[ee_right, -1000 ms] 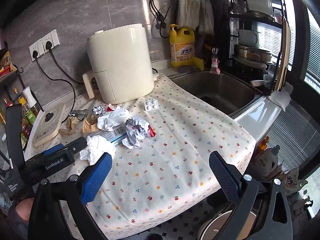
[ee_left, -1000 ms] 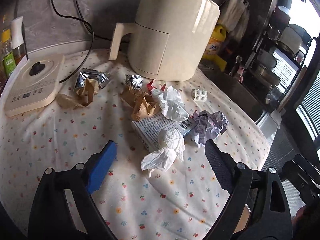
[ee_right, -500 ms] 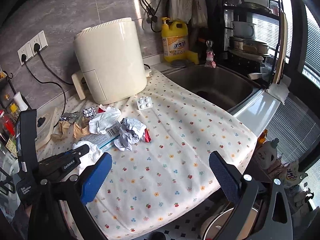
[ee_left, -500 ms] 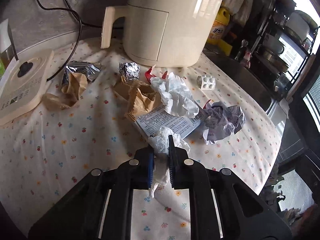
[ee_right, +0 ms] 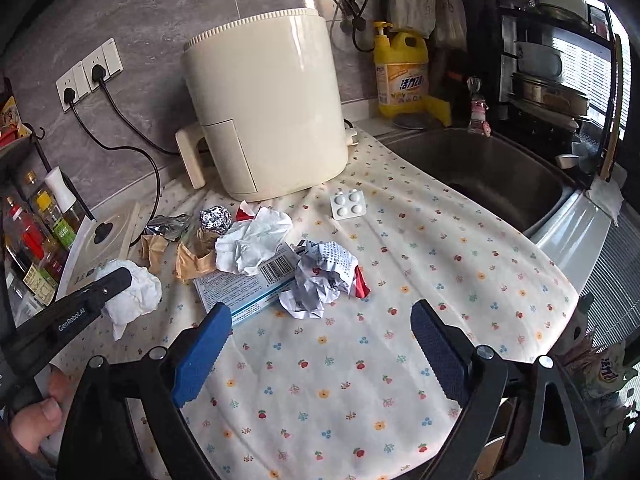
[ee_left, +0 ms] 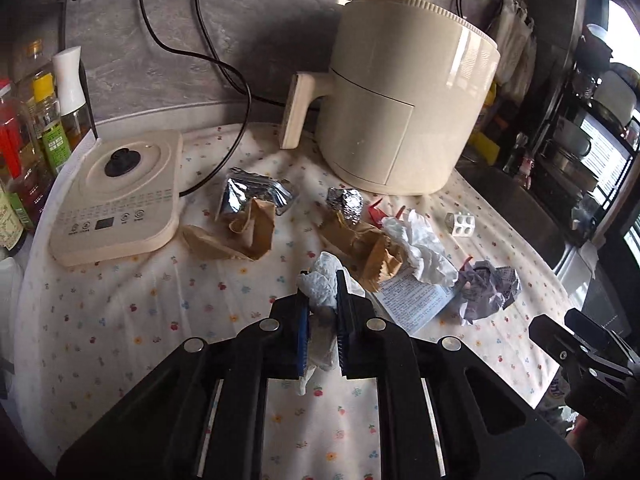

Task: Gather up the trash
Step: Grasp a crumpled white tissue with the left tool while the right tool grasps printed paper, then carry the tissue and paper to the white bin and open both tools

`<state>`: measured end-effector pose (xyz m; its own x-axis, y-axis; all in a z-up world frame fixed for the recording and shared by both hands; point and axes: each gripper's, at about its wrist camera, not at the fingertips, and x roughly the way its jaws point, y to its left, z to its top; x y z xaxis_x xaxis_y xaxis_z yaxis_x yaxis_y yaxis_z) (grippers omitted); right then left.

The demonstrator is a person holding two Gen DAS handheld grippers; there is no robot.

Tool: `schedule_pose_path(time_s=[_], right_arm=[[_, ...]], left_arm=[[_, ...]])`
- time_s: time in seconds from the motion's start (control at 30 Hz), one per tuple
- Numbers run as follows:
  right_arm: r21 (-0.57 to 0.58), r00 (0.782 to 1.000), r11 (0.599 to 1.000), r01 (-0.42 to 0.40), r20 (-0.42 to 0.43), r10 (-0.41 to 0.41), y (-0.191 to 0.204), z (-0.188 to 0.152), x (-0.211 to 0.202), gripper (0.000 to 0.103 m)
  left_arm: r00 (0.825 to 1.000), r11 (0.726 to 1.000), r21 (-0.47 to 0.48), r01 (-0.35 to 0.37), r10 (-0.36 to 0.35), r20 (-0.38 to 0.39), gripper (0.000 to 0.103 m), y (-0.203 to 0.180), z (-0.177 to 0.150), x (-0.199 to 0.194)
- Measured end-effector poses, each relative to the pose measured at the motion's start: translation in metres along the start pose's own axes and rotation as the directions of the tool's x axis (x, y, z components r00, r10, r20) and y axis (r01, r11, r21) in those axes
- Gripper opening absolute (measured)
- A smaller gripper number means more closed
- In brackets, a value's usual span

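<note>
**Desk:** White tissue (ee_left: 325, 280) pinched between the blue pads of the left gripper (ee_left: 322, 322), is that right?

**Photographer:** Yes. The jaws are clamped tight on the crumpled wad, and its lower tail hangs down between the fingers. Whether it is clear of the floral tablecloth (ee_left: 120, 300) is hard to judge from that view.

**Desk:** And the right gripper (ee_right: 320, 354)?

**Photographer:** Its jaws stand wide and are closing, with nothing between them but patterned cloth. A crumpled printed paper (ee_right: 322, 278) lies just beyond its fingertips.

**Desk:** What is hidden or cut off?

**Photographer:** A flat box with a barcode (ee_right: 250, 284) is partly buried under a second white tissue (ee_right: 256, 246) and the printed paper. Something red (ee_right: 361, 282) pokes out beneath that paper; I cannot tell what it is. Torn brown paper (ee_left: 240, 232) covers part of a foil wrapper (ee_left: 250, 194). Only a thumb (ee_right: 40, 416) of the person shows, at the frame's lower left edge.

**Desk:** Surroundings?

**Photographer:** A cream air fryer (ee_right: 264, 108) stands behind the pile, a foil ball (ee_right: 215, 219) and a blister pack (ee_right: 348, 205) near its base. A cream appliance base (ee_left: 120, 196) sits to the left, bottles (ee_right: 44, 236) beyond it, the sink (ee_right: 480, 172) to the right, a yellow detergent bottle (ee_right: 402, 74) at the wall.
</note>
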<state>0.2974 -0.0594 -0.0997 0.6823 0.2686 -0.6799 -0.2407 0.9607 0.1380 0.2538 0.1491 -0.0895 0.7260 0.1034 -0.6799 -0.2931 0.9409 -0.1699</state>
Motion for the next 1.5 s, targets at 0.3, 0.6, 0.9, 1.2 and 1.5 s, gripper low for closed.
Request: schedule_pose_path(time_s=[0.3, 0.6, 0.9, 1.2, 1.5], right_arm=[[-0.001, 1.0, 1.0, 0.002, -0.029, -0.002, 0.004, 0.013, 0.039, 0.087], [0.01, 0.996, 0.999, 0.032, -0.082, -0.031, -0.011, 0.022, 0.082, 0.054], [0.041, 0.998, 0.999, 0.002, -0.062, 0.0, -0.01, 0.016, 0.059, 0.027], [0.029, 0.998, 0.999, -0.035, -0.042, 0.036, -0.022, 0.003, 0.016, 0.027], [0.023, 0.998, 0.998, -0.064, -0.013, 0.065, -0.042, -0.016, -0.033, 0.027]], left_arm=[[1.0, 0.999, -0.019, -0.027, 0.027, 0.008, 0.012, 0.014, 0.014, 0.017], [0.998, 0.998, -0.003, -0.055, 0.055, 0.003, 0.012, 0.011, 0.029, 0.039], [0.996, 0.996, -0.03, -0.085, 0.086, 0.03, 0.012, 0.008, 0.027, 0.02], [0.994, 0.996, -0.029, -0.084, 0.086, 0.065, 0.012, -0.013, 0.011, -0.015], [0.993, 0.997, -0.017, -0.069, 0.07, 0.093, 0.012, -0.044, -0.013, -0.056]])
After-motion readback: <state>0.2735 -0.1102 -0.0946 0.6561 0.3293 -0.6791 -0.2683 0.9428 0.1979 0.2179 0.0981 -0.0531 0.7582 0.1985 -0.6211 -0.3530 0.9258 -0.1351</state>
